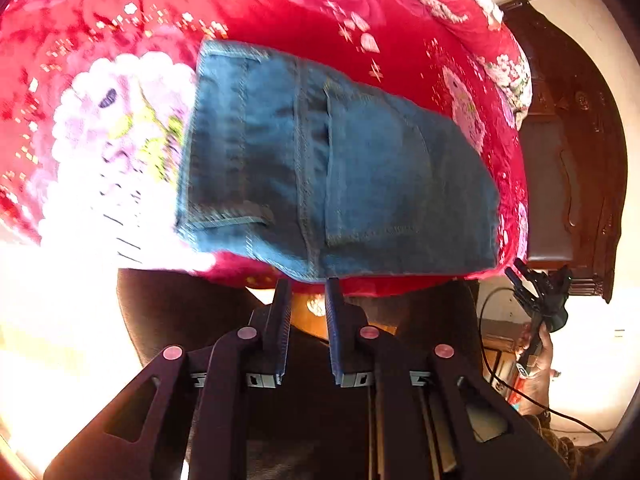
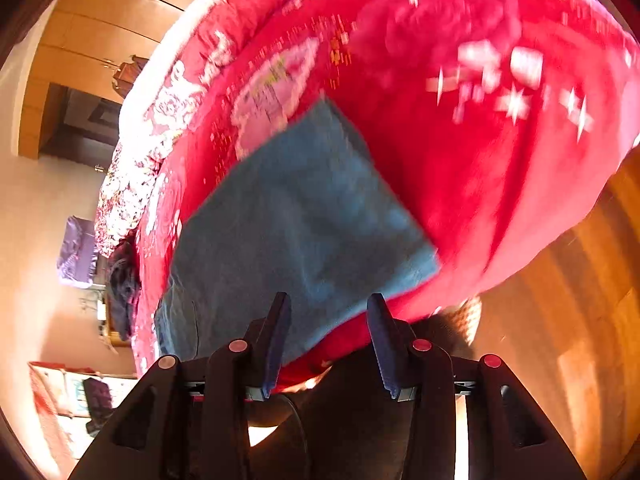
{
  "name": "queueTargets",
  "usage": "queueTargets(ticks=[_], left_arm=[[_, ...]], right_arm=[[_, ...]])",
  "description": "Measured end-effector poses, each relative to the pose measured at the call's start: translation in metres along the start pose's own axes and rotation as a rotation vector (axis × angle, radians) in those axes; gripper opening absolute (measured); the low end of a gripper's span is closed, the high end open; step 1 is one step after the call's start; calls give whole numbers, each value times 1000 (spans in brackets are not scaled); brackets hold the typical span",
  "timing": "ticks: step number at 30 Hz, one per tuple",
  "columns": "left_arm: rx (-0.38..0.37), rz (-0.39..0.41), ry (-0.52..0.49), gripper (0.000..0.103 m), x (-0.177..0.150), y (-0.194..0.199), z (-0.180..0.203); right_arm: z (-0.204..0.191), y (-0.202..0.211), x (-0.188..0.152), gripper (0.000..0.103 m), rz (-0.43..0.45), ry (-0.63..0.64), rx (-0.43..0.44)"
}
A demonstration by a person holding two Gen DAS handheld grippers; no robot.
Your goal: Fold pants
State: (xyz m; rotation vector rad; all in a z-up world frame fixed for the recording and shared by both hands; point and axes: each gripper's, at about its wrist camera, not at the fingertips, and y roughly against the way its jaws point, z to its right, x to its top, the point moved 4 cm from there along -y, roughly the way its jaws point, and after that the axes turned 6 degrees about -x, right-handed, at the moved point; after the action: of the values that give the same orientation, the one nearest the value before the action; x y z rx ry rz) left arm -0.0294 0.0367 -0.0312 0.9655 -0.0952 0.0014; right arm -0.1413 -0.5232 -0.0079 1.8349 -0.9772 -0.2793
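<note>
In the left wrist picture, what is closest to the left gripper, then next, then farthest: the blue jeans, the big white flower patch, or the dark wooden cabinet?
From the left gripper:
1. Blue jeans, folded, right in front of the tips.
2. White flower patch, on the red blanket left of the jeans.
3. Dark wooden cabinet, past the bed's right edge.

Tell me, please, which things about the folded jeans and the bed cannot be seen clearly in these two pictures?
- Layers under the folded jeans: both views, hidden by the top layer.
- Near edge of the jeans: right wrist view, covered by the right tongs.
- Blanket pattern: right wrist view, smeared by motion blur.
- Lower left of the blanket: left wrist view, lost in white glare.
- Far end of the bed: both views, cut off by the frame edge.
</note>
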Motion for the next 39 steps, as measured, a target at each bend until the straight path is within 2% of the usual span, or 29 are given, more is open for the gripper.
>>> queueTargets(ticks=[1,3,4,7,10,12,13,14,15,16,18,19,20,21,22,23,25,27,30,32,33,34,35,36,39], left_arm=[[25,53,15,40,14,9,-7],[70,146,72,74,49,14,-22],[72,172,100,76,66,11,-30],[61,118,198,76,111,-22,-50],[9,48,296,76,128,-53,-65],[23,39,318,77,130,-63,-65],[9,45,318,77,130,-64,-62],[-22,54,317,76,130,-62,-59],[-56,76,315,66,128,-56,-54],[-83,103,300,40,127,-48,-47],[-116,139,254,8,128,-35,-32],[-80,160,234,7,129,-32,-28],[-8,169,209,7,134,-36,-27],[89,161,189,7,136,-43,-31],[176,136,188,5,138,-52,-38],[221,105,212,5,141,-62,-46],[165,97,291,5,138,-64,-60],[98,110,320,5,134,-54,-65],[48,121,319,5,126,-36,-72],[-10,119,324,8,124,-33,-74],[-48,113,337,17,124,-33,-76],[-84,104,354,34,125,-37,-78],[-111,96,374,43,128,-46,-76],[-129,90,389,53,130,-50,-75],[-167,51,395,53,132,-67,-64]], right_arm=[[-3,8,11,54,36,18,-15],[-9,14,39,59,107,37,-33],[-14,11,54,60,129,43,-26],[-30,-19,99,62,133,41,9],[-45,-63,133,62,107,83,-85],[-45,-89,143,62,73,101,-153],[-45,-101,144,48,51,111,-174],[-45,-109,141,27,30,142,-171],[-49,-113,139,15,20,192,-188],[-57,-112,138,14,25,245,-214],[-77,-92,144,14,113,295,-163],[-82,-79,148,14,163,278,-125],[-83,-75,153,14,186,256,-113],[-80,-80,158,14,172,244,-133],[-72,-92,160,13,136,241,-194],[-64,-102,160,9,109,240,-246],[-42,-116,156,9,55,212,-336],[-27,-109,153,12,68,158,-321],[-25,-81,150,14,118,149,-317],[-53,-65,149,19,140,207,-229],[-71,-62,147,31,130,249,-180],[-95,-65,143,48,107,306,-128],[-120,-71,138,54,76,364,-87],[-143,-79,131,59,45,417,-57],[-209,-120,106,58,-74,561,20]])
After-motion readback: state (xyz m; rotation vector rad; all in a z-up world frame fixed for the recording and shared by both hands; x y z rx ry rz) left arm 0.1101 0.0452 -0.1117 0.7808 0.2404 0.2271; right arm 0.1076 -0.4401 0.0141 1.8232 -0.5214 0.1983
